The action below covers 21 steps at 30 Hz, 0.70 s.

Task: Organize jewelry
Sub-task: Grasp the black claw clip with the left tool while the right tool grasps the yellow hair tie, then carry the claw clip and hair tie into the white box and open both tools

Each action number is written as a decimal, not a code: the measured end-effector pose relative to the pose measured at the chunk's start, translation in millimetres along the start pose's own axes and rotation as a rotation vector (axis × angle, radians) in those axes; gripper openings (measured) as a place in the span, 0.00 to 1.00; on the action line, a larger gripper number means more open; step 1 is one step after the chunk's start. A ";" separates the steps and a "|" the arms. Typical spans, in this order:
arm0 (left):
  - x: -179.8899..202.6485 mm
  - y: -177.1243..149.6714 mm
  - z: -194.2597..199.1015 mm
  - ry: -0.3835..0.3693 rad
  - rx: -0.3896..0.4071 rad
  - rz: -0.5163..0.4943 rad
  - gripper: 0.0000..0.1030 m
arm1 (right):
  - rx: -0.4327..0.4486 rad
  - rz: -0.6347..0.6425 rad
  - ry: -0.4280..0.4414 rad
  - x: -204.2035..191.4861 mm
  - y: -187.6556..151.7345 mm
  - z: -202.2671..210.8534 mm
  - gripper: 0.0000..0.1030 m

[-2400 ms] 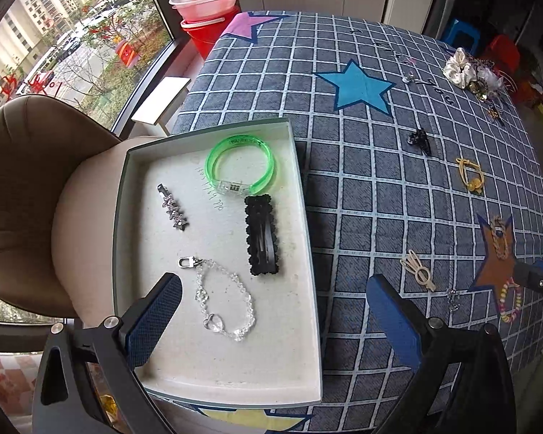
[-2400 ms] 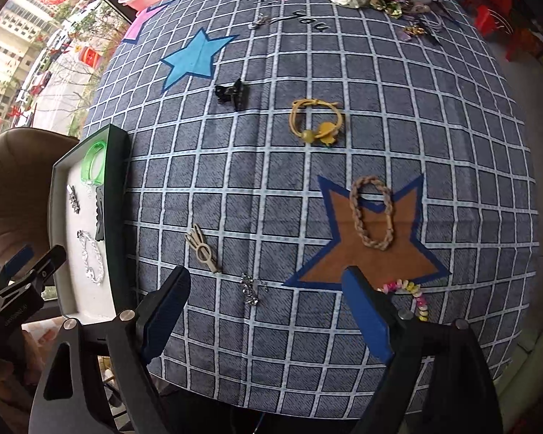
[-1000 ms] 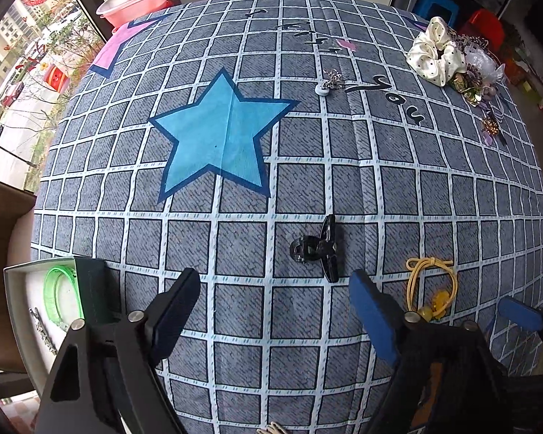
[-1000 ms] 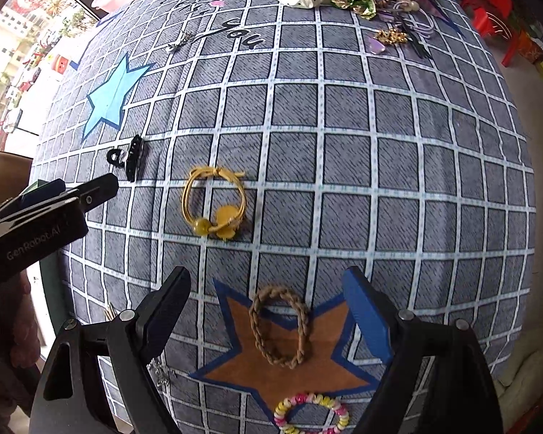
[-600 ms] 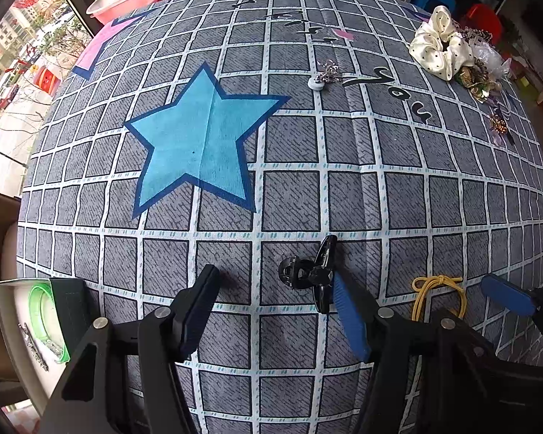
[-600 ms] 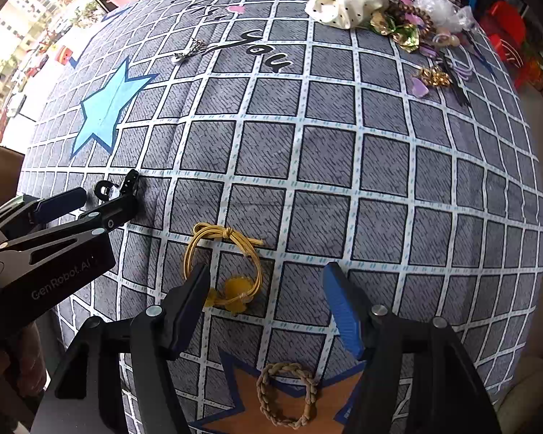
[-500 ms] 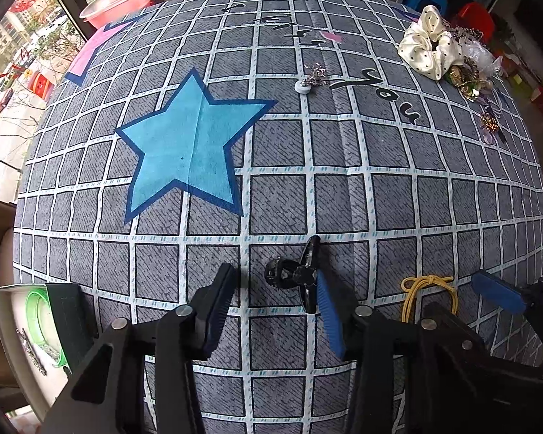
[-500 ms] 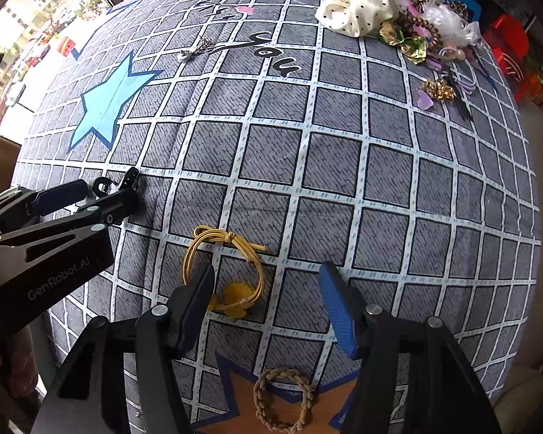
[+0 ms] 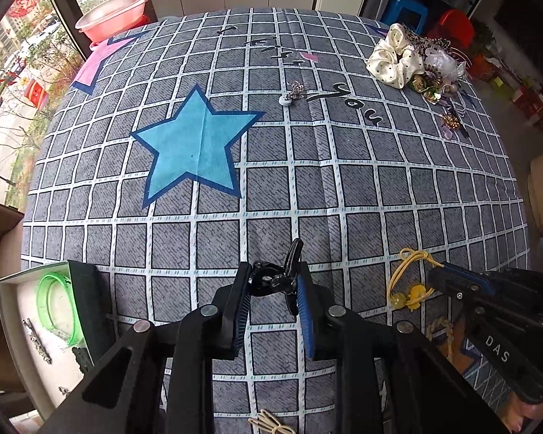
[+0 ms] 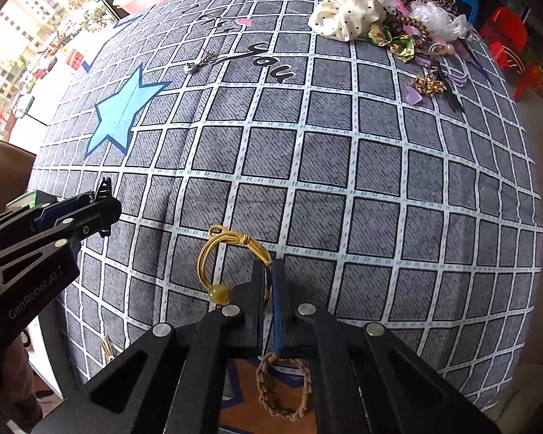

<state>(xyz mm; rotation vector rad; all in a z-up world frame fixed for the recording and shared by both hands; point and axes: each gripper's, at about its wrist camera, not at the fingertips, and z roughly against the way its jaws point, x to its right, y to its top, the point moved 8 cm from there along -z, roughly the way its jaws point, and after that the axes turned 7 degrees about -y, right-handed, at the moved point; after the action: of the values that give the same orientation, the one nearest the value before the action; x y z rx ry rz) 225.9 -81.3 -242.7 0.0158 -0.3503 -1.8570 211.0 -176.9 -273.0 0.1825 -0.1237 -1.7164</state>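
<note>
A black claw clip [image 9: 275, 282] sits between the blue pads of my left gripper [image 9: 273, 278]. Its jaws are closing and both pads touch the clip; the clip's tip pokes out past the fingers [image 10: 105, 184]. A yellow cord hair tie [image 10: 213, 249] with a bead lies on the checked cloth. My right gripper [image 10: 269, 275] is shut on its cord at the loop's right side. In the left wrist view the same tie [image 9: 409, 289] hangs at the right gripper's tip [image 9: 436, 275]. The tray [image 9: 90, 296] with a green bangle [image 9: 54, 303] stands at the lower left.
A cream scrunchie and a heap of hair things [image 9: 394, 58] lie at the far right corner. A silver charm [image 9: 295, 94] lies mid-table, a braided brown tie [image 10: 284, 387] under my right gripper, a beige clip [image 9: 271, 425] near the front edge. A pink basin [image 9: 114, 11] stands beyond the table.
Both grippers came in over their items and closed from wide open: the left around the black claw clip, the right onto the yellow tie's cord.
</note>
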 end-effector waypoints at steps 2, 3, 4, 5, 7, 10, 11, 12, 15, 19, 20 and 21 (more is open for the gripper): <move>-4.7 -8.3 7.7 -0.001 0.004 0.004 0.31 | -0.006 -0.024 0.019 7.0 -5.0 4.6 0.04; -9.7 -14.5 13.6 -0.001 0.006 0.006 0.31 | -0.009 -0.033 0.025 10.4 -7.3 7.0 0.04; -11.0 -19.9 18.4 -0.003 0.008 0.008 0.31 | -0.011 -0.041 0.032 15.4 -10.4 9.9 0.04; -12.1 -24.0 22.6 -0.005 0.010 0.012 0.31 | -0.012 -0.047 0.038 21.6 -14.7 13.9 0.04; -20.6 -36.6 33.7 -0.004 0.015 0.018 0.31 | -0.013 -0.056 0.043 24.3 -20.8 20.0 0.04; -30.0 -51.1 45.9 0.004 0.017 0.026 0.31 | -0.009 -0.048 0.044 33.5 -33.0 30.0 0.04; -33.1 -55.3 49.5 0.004 0.017 0.030 0.31 | -0.009 -0.044 0.049 34.2 -37.1 32.2 0.04; -36.0 -60.0 53.7 0.007 0.019 0.033 0.31 | -0.008 -0.043 0.056 34.0 -38.7 32.7 0.04; -45.2 -72.3 62.6 0.019 0.022 0.039 0.31 | -0.025 -0.038 0.051 27.2 -43.3 27.4 0.06; -56.6 -87.1 66.6 0.025 0.014 0.058 0.31 | -0.023 0.023 0.009 10.4 -26.1 7.9 0.52; -59.0 -89.8 67.0 0.027 0.012 0.063 0.31 | -0.013 0.036 -0.001 6.0 -23.0 5.4 0.67; -61.0 -92.1 67.3 0.027 0.011 0.070 0.31 | 0.000 0.054 -0.017 2.1 -19.9 3.1 0.67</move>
<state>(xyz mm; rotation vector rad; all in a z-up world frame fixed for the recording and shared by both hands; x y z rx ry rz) 146.6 16.1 -211.2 0.0355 -0.3381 -1.7843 190.8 -176.0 -273.7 0.1637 -0.1397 -1.6643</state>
